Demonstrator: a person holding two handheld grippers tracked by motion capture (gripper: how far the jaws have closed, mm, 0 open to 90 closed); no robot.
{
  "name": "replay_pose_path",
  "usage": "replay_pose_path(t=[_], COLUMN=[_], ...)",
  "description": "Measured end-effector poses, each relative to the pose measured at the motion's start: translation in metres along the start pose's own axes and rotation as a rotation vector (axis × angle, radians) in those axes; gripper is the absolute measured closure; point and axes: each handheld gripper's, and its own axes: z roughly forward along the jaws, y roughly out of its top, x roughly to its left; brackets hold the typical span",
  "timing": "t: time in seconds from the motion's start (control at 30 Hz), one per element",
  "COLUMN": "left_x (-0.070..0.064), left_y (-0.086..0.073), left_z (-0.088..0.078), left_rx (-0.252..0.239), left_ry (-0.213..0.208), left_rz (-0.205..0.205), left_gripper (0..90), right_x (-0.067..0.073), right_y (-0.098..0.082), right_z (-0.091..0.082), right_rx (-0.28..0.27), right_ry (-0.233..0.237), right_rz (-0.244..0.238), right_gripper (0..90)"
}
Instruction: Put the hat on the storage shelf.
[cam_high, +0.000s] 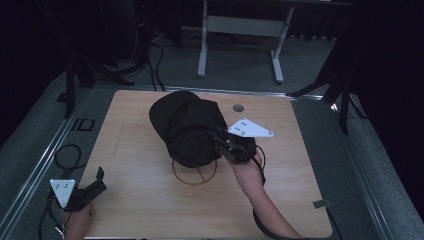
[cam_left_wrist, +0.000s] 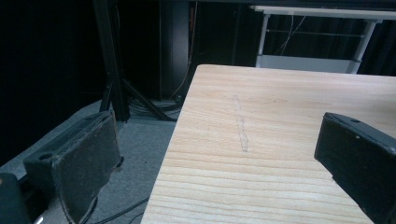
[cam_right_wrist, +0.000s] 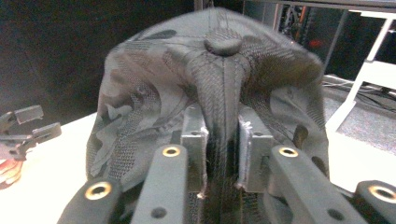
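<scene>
- We observed a black camouflage-patterned fabric cap (cam_high: 185, 127) near the centre of the light wooden surface (cam_high: 145, 200), toward its far half.
- In the high view, the cap covered the far part of a thin dark ring with crossed lines (cam_high: 196, 175) marked on the surface; we could not tell whether the cap rested on the surface or was lifted clear of it.
- The right gripper (cam_high: 225, 142) met the cap on its right side, with its grey three-cornered plate (cam_high: 250, 128) uppermost and the person's right hand (cam_high: 247, 167) behind it.
- In the right gripper view, the right gripper (cam_right_wrist: 223, 140) had its jaws clenched on a vertical fold of the cap (cam_right_wrist: 154, 107) fabric, directly below the round crown button (cam_right_wrist: 223, 45).
- The fabric in that view showed a woven mesh texture with darker camouflage patches.
- The left gripper (cam_high: 95, 182) sat at the near left corner of the surface, well apart from the cap, held by the person's left hand (cam_high: 79, 220).
- In the left gripper view, the left gripper (cam_left_wrist: 219, 158) had its jaws released and spread wide, with bare wooden surface (cam_left_wrist: 261, 116) between them.
- One left jaw hung beyond the surface edge, over the grey carpeted floor (cam_left_wrist: 135, 140).
- A faint scuff line (cam_left_wrist: 240, 123) ran along the wood ahead of the left gripper.
- A white-legged metal frame (cam_high: 240, 45) stood on the floor beyond the far edge of the surface.
</scene>
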Motion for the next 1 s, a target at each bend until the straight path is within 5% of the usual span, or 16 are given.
replay_pose_path(t=[0.63,1.0], left_x=[0.0,0.0], left_y=[0.0,0.0], left_z=[0.0,0.0], left_rx=[-0.004,-0.003], left_ry=[0.0,0.0], left_rz=[0.002,0.002], left_gripper=[0.6,0.6], right_x=[-0.005,-0.003], right_y=[-0.008,-0.013], right_z=[-0.002,0.004], right_rx=[0.006,0.038], right_ry=[0.048,0.046], right_rz=[0.059,0.043], right_gripper=[59.7,56.5])
